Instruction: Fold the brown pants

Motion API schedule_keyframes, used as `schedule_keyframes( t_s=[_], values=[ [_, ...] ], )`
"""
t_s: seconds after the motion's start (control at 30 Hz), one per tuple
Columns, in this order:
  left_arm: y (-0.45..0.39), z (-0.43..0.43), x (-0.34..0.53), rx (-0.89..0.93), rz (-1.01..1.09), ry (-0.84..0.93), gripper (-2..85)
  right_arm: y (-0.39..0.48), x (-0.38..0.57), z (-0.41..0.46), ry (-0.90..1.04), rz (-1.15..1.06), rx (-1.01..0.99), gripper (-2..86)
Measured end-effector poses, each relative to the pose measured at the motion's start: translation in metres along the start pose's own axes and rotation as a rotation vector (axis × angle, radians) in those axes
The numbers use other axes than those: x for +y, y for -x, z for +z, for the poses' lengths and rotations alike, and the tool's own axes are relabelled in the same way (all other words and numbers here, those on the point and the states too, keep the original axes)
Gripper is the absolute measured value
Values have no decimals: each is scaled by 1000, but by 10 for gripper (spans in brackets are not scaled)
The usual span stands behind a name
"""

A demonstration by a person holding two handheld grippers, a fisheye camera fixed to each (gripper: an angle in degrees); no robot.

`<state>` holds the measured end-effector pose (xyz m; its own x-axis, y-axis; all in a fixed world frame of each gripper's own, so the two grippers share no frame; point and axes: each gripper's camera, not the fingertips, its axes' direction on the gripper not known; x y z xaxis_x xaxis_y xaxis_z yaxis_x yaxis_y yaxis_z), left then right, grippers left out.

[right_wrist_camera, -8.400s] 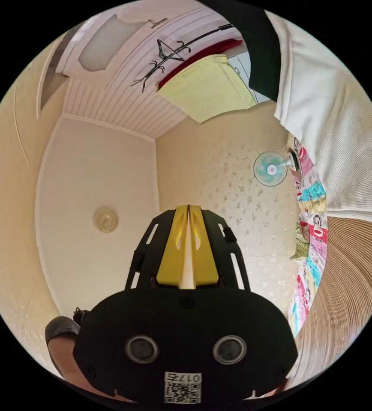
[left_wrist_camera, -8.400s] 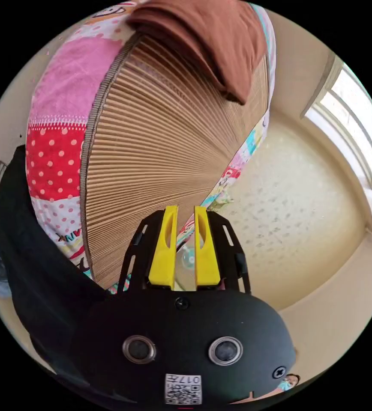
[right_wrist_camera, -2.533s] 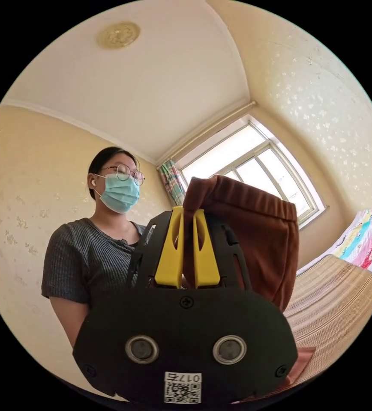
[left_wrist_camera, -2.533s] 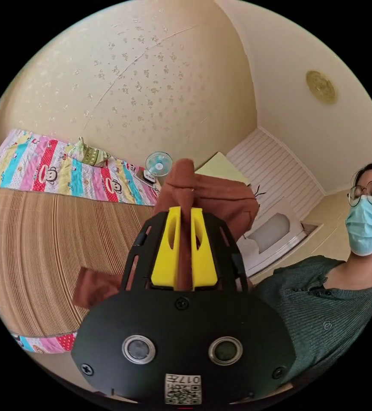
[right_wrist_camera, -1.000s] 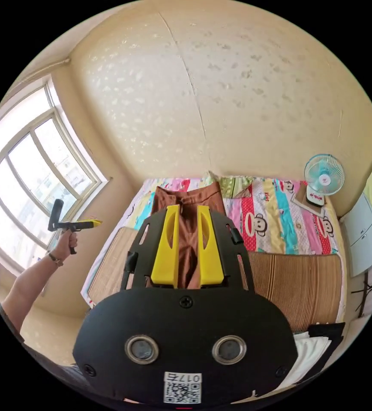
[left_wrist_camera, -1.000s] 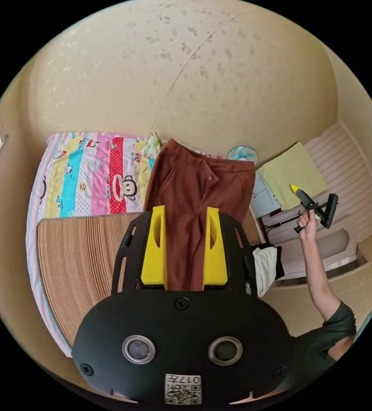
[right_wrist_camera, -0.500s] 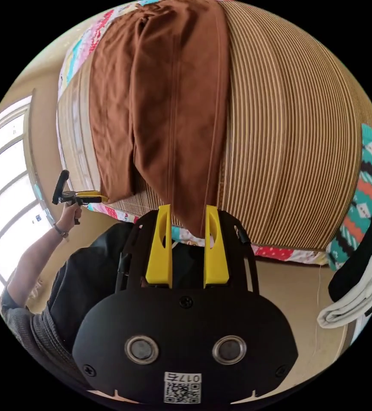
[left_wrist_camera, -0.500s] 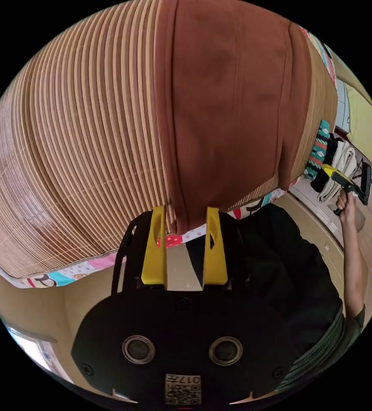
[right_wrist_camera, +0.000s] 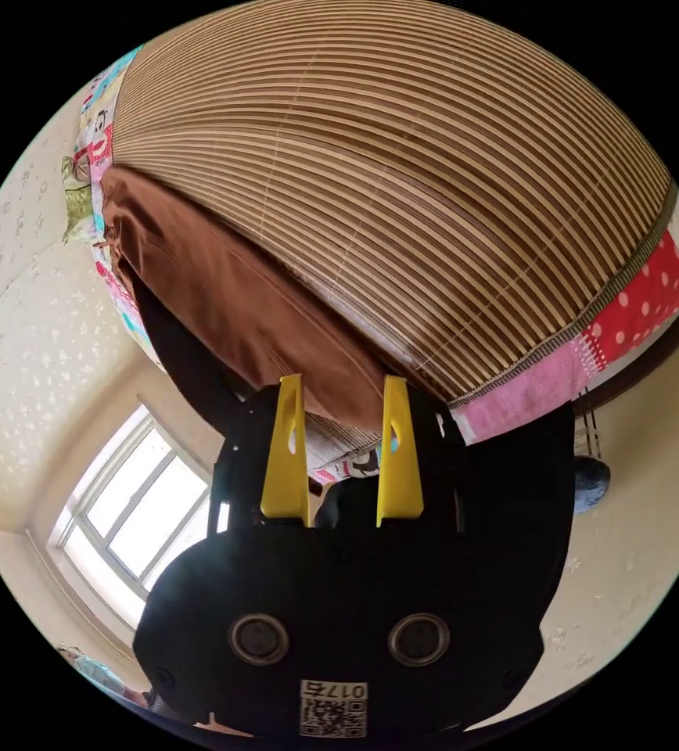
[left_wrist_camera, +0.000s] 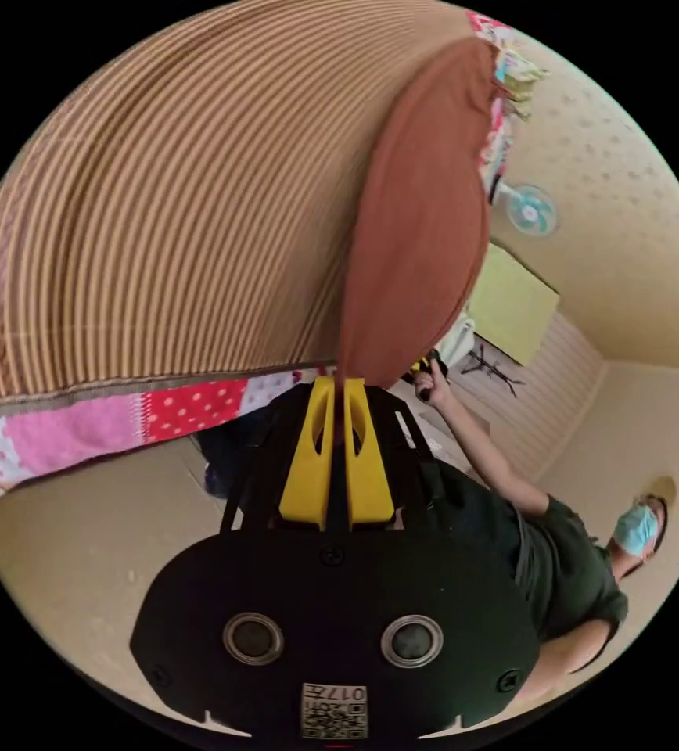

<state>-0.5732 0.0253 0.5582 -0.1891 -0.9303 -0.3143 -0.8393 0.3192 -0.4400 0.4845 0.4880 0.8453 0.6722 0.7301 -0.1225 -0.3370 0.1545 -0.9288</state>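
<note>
the big striped bamboo mat (left_wrist_camera: 159,195) covers the bed, with a bright patchwork sheet (left_wrist_camera: 81,415) peeking out along its edge. the brown pants (left_wrist_camera: 418,227) lie flat and long on the mat, with the leg end at the near edge of the bed.

the left gripper (left_wrist_camera: 334,385) is pinched tight on the very end of one leg, and the cloth runs straight away from its yellow jaws. the right gripper (right_wrist_camera: 343,387) has its jaws wide apart. the pants end sits just past its tips, and it grips nothing.

i think the job has only just begun, since the pants are laid out but not folded. to do this step well, the right gripper should bite the other corner of the leg end. then both should lift together, level, so the cloth stays smooth.

the person's arm (left_wrist_camera: 484,458) reaches up beside the pants, with the hand (left_wrist_camera: 431,381) near the leg end.
</note>
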Motion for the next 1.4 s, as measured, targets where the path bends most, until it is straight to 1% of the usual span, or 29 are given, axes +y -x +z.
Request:
schedule_keyframes(
  t_s=[0.03, 0.07, 0.1, 0.13, 0.17, 0.23, 0.27, 0.37, 0.4, 0.47, 0.5, 0.57, 0.6, 0.63, 0.67, 0.73, 0.8, 0.87, 0.93, 0.97, 1.0, 1.03, 1.07, 1.13, 1.2, 1.3, 1.33, 1.37, 1.4],
  values=[
    [1, -17, -3, -37, -91, -54, 14, -6, 0, -12, -5, 3, 36, 140],
    [-3, -26, -6, -122, -196, -54, 30, -9, 0, -17, -6, 4, 61, 140],
    [-5, -28, -9, -193, -256, -29, 39, -15, -1, -28, -6, 1, 115, 141],
    [-14, -26, -14, -361, -340, 52, 39, -20, -2, -37, 6, -15, 163, 141],
    [-26, -18, -20, -504, -334, 152, 38, -23, -3, -41, 16, -29, 180, 141],
    [-44, -2, -25, -606, -267, 272, 35, -30, -5, -56, 53, -122, 207, 136],
    [-55, 5, -25, -620, -232, 319, 30, -32, -6, -61, 56, -140, 211, 134],
    [-75, 10, -20, -616, -189, 358, 12, -45, -9, -86, 74, -198, 221, 97],
    [-78, 10, -20, -610, -182, 367, 9, -54, -13, -92, 139, -217, 147, 62],
    [-89, 7, -18, -583, -151, 384, 1, -74, -20, -98, 258, -187, -4, 47],
    [-92, 5, -18, -583, -148, 385, -1, -85, -23, -105, 315, -178, -125, 41],
    [-101, -4, -20, -601, -154, 378, -4, -95, -22, -123, 324, -181, -257, 35],
    [-104, -7, -20, -599, -155, 373, -5, -96, -19, -139, 311, -217, -393, 32],
    [-111, -14, -22, -581, -150, 357, -5, -96, -16, -153, 325, -265, -630, 29],
    [-118, -20, -23, -552, -141, 336, -6, -96, -14, -160, 339, -276, -772, 29],
    [-129, -30, -25, -515, -130, 299, -6, -91, 3, -188, 408, -348, -1275, 26],
    [-135, -37, -26, -526, -150, 282, -6, -92, 10, -220, 400, -422, -1371, 24],
    [-140, -39, -28, -572, -159, 286, -6, -104, 11, -255, 328, -464, -1212, 21],
    [-141, -37, -28, -617, -165, 305, -5, -130, 1, -288, 246, -448, -791, 19],
    [-142, -35, -27, -649, -171, 313, -5, -138, -3, -292, 237, -419, -670, 18],
    [-142, -35, -25, -668, -181, 316, -5, -157, -10, -298, 217, -331, -446, 16],
    [-142, -34, -19, -724, -227, 317, -3, -175, -16, -304, 188, -259, -313, 14],
    [-143, -33, -14, -773, -270, 318, -1, -181, -18, -306, 187, -243, -292, 13],
    [-151, -32, -9, -804, -277, 301, 6, -187, -23, -314, 183, -237, -304, 11],
    [-170, -29, -7, -799, -221, 246, 21, -171, -19, -319, 192, -328, -282, 10],
    [-224, -12, -9, -653, -47, 158, 62, -127, 3, -308, 313, -561, -244, 9],
    [-252, 1, -11, -555, 47, 140, 80, -111, 16, -300, 361, -635, -224, 9],
    [-281, 18, -13, -460, 133, 133, 97, -104, 22, -294, 386, -662, -215, 9],
    [-295, 27, -13, -420, 171, 136, 106, -93, 31, -283, 430, -695, -204, 9]
  ],
)
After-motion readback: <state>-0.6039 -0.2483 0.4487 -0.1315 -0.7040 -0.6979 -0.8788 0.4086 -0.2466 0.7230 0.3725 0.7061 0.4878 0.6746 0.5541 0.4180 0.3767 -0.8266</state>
